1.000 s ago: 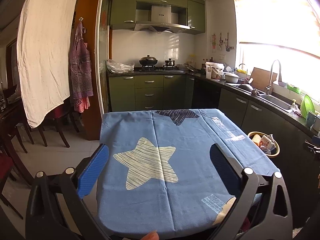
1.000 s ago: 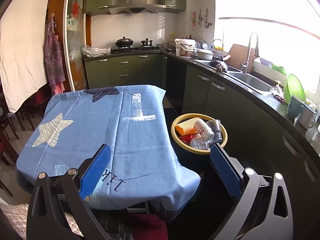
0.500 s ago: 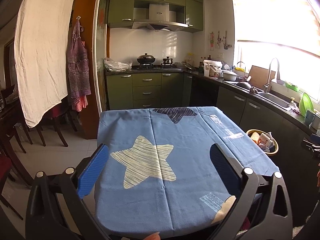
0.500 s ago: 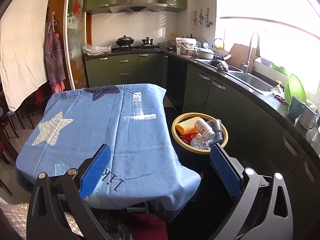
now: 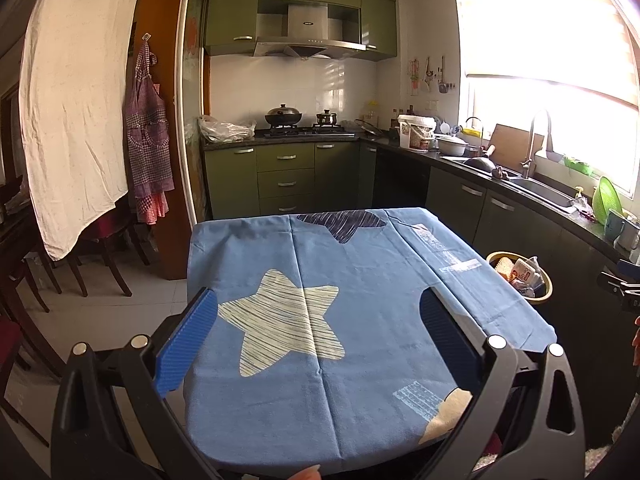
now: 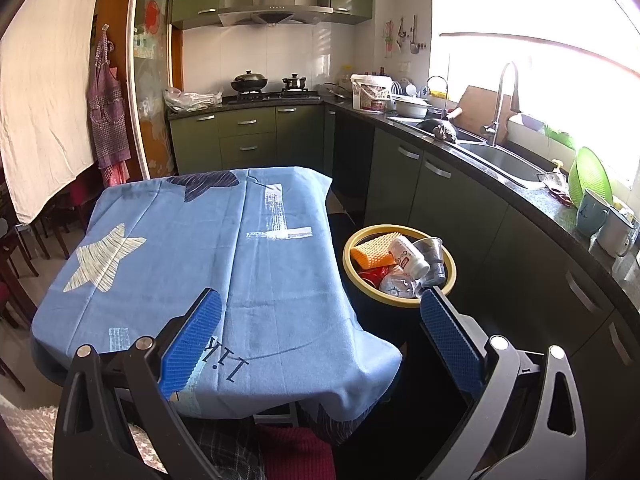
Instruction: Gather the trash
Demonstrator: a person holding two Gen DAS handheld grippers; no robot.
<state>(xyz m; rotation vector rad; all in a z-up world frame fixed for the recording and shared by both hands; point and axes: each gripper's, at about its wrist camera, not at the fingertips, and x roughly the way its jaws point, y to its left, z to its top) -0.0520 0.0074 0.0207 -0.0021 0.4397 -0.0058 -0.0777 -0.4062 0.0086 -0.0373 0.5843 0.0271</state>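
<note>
Almost nothing has shifted over the last second: left gripper (image 5: 320, 332) and right gripper (image 6: 320, 332) both hang wide-jawed and empty above the blue-clothed worktop (image 6: 256, 264), the trash already heaped in the yellow-rimmed bin (image 6: 400, 266) beside it, so collection looks finished.

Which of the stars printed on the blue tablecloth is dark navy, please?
The dark navy star at the table's far edge, toward the stove; the cream striped star lies nearer the left gripper.
</note>
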